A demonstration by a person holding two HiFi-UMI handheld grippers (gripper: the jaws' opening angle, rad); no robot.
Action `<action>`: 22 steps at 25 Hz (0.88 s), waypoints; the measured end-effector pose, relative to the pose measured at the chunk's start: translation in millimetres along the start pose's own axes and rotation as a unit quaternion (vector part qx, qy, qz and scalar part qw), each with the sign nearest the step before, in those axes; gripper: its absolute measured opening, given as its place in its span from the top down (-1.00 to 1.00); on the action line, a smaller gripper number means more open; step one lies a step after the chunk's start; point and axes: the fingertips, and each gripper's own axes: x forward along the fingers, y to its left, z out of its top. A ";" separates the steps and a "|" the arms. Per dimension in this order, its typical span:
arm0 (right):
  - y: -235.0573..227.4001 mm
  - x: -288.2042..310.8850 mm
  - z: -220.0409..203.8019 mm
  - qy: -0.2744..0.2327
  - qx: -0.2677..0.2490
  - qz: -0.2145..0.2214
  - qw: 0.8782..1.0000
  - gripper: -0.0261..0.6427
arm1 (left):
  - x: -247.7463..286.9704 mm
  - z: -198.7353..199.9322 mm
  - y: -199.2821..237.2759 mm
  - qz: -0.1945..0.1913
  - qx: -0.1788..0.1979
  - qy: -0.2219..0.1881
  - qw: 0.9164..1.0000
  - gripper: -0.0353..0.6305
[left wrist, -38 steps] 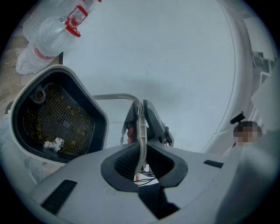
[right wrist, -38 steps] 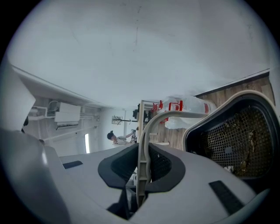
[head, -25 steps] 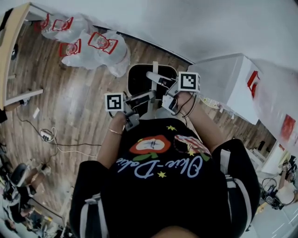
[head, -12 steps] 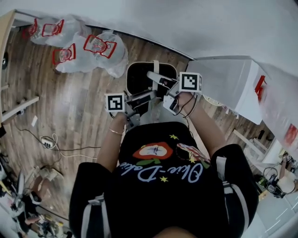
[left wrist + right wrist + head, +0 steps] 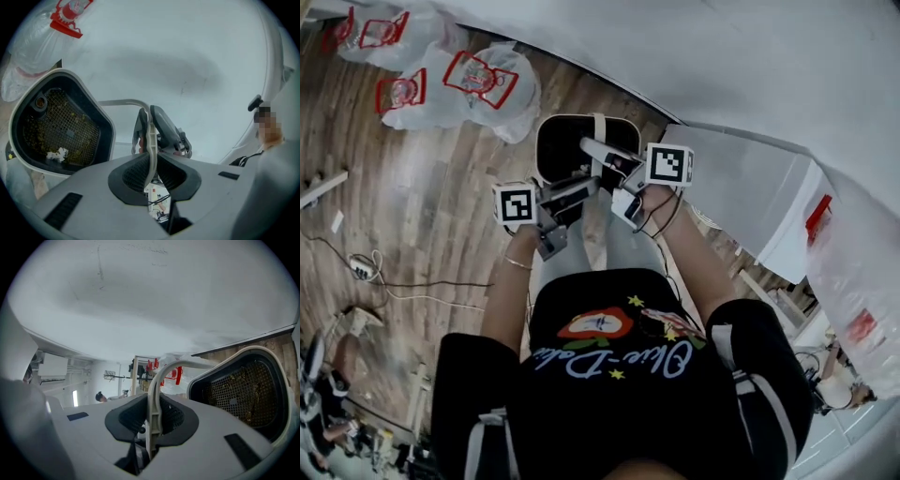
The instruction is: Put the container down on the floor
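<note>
Both grippers have come down a little with the person, who has leaned further over in the last second. From above, the plastic bags (image 5: 459, 80) on the wooden floor (image 5: 431, 216) have slid toward the far edge of the view, and the person's grey legs (image 5: 623, 248) now show just behind the grippers. The hold has not changed. The left gripper (image 5: 150, 166) is clamped on the thin white handle (image 5: 149, 136), which stands upright between its dark pads. The right gripper (image 5: 153, 416) is clamped on the same handle from the opposite side, so the two face each other with their tips almost meeting. The container (image 5: 561, 155), white-rimmed and black inside with a mesh bottom and some crumbs on it, hangs from that handle just beyond and under both sets of jaws. It sits to the left of the left gripper's tips and to the right of the right gripper's tips, tilted so that its open mouth faces each camera. I'd say it is on its way down but not yet landed: it hangs at a slant from the handle, and no view shows its base touching the boards. A white box (image 5: 750, 197) stands off to the right gripper's side, apart from the container. The lowering seems to have only started, so the rest is more of the same descent until the base rests flat, and only then should either grip let go.
</note>
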 end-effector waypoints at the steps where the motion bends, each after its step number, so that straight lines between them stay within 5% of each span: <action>1: -8.7 3.3 1.1 0.009 0.002 0.000 1.000 0.78 | 3.3 1.5 9.4 0.001 -0.002 -0.009 1.000 0.76; 12: -78.9 34.0 11.8 0.070 -0.011 -0.029 0.997 0.78 | 18.8 21.9 79.1 0.004 -0.011 -0.071 0.997 0.76; 22: -150.1 58.4 28.7 0.073 -0.023 -0.037 0.996 0.78 | 35.4 40.6 150.7 0.024 -0.001 -0.075 0.997 0.75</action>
